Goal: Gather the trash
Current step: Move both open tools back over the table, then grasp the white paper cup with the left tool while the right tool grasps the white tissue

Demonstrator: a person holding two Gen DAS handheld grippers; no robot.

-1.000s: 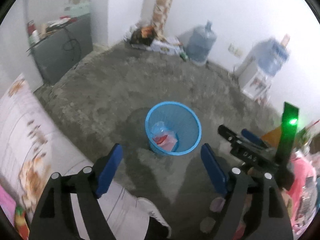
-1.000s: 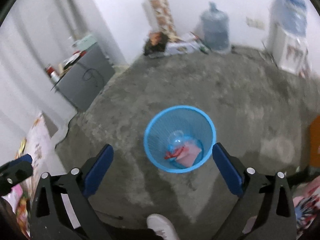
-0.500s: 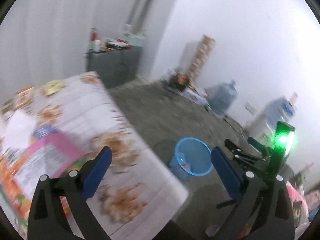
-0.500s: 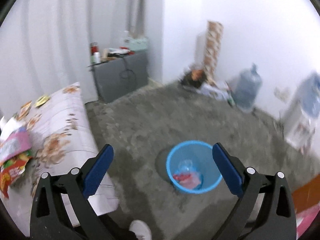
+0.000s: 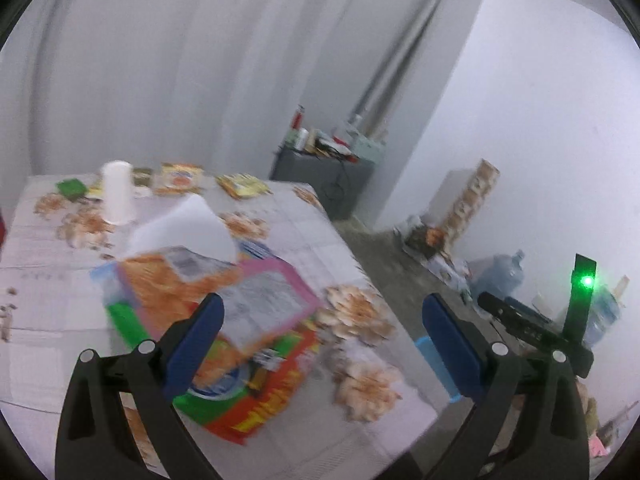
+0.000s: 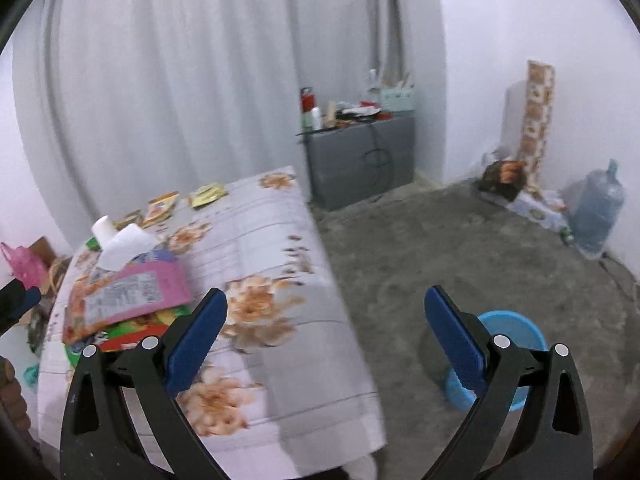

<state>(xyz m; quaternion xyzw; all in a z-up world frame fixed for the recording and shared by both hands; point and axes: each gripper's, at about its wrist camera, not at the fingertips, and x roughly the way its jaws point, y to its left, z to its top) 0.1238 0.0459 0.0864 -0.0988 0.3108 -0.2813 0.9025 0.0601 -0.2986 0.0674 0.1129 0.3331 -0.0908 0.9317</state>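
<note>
Now both grippers, left gripper (image 5: pixel 322 322) and right gripper (image 6: pixel 326 318), are hovering with fingers spread empty, facing the bench (image 6: pixel 280 248) wrappers (image 5: pixel 224 292) awaiting the bin (image 6: pixel 516 332).

We see our right gripper (image 6: pixel 326 320) with its blue fingers (image 6: pixel 196 338) wide apart and nothing between them. On the left, wrappers (image 6: pixel 128 298) lie on the flowered table (image 6: pixel 280 280). On the right, the blue bin (image 6: pixel 516 336) stands on the grey floor (image 6: pixel 460 248).
</note>
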